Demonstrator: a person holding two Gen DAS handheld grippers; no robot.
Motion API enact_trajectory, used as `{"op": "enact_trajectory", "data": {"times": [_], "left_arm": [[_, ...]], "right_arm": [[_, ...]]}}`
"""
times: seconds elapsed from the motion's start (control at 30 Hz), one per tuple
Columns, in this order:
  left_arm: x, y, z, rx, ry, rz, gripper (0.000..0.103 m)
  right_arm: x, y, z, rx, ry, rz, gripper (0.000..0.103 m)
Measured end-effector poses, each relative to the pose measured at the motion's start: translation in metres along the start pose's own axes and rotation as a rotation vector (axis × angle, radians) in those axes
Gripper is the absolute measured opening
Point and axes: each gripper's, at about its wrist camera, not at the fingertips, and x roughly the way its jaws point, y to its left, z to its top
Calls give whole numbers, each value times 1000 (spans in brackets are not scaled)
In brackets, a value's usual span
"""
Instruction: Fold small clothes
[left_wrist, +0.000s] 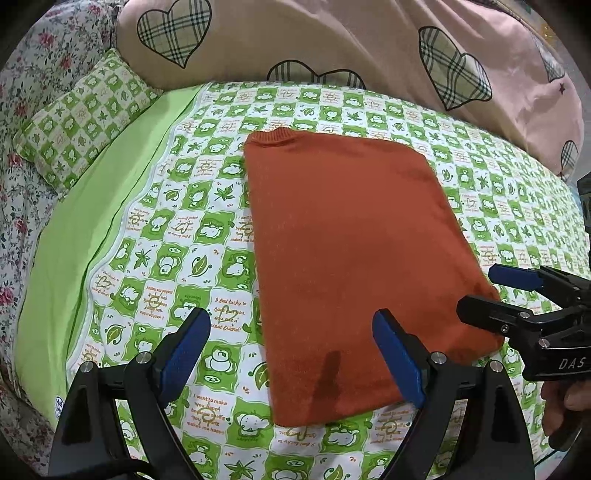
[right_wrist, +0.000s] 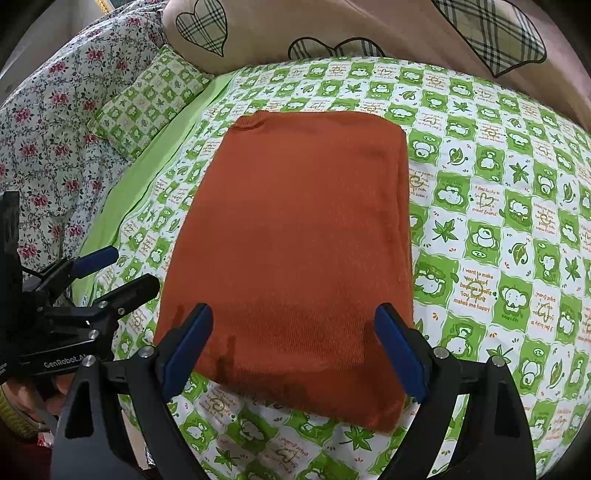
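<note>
A rust-orange knitted garment (left_wrist: 351, 251) lies flat on the bed, folded into a tall rectangle with its collar at the far end; it also shows in the right wrist view (right_wrist: 295, 236). My left gripper (left_wrist: 291, 354) is open and empty, hovering above the garment's near left corner. My right gripper (right_wrist: 293, 350) is open and empty above the near edge of the garment. Each gripper shows in the other's view: the right one (left_wrist: 491, 291) at the garment's near right corner, the left one (right_wrist: 122, 271) just left of the garment.
The bed is covered by a green-and-white cartoon-print sheet (left_wrist: 177, 258) with a plain green band (left_wrist: 74, 236) at left. A matching pillow (left_wrist: 81, 118), a floral quilt (right_wrist: 48, 140) and a beige heart-print duvet (left_wrist: 332, 40) lie along the far side.
</note>
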Motion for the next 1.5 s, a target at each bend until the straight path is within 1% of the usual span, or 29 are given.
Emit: {"op": "enact_trajectory", "data": {"times": [1.5], "left_arm": [[1, -2, 0, 3, 0, -17, 90]], "right_arm": [[-1, 5, -1, 9, -8, -3, 90]]}}
